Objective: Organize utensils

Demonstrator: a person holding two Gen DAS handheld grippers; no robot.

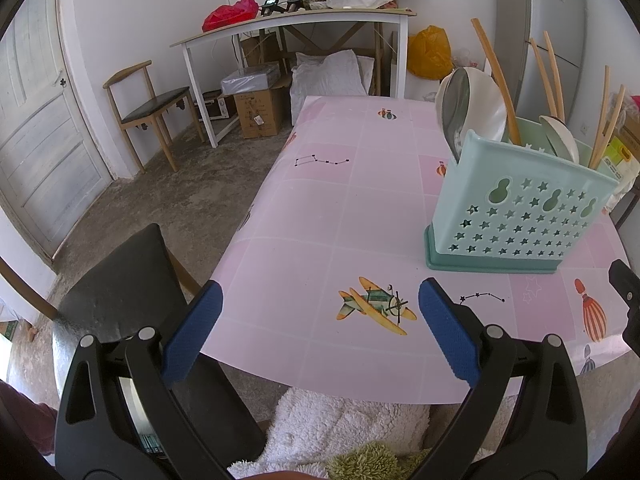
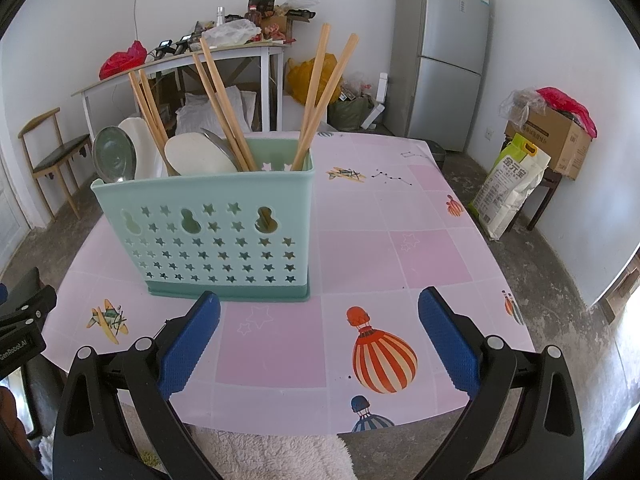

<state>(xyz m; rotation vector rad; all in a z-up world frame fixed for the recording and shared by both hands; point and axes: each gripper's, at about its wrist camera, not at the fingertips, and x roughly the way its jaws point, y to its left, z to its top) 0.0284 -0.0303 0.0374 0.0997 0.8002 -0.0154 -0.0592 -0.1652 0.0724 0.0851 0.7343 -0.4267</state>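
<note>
Both tongs hang wide open and empty at the near edge of the desk (image 2: 360, 216), the left tongs (image 1: 320, 324) and right tongs (image 2: 320, 328) apparently drawn back because nothing loose remains on the cloth. The mint utensil holder (image 2: 208, 236), pierced with stars, stands upright left of centre, holding wooden chopsticks (image 2: 316, 92), pale spoons (image 2: 200, 156) and a metal ladle (image 2: 113, 155).

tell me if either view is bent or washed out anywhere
Left wrist view: fisheye bows the chopsticks and door outward. Right wrist view: the fridge leans inward, and daylight blows out the doorway at the right edge.
</note>
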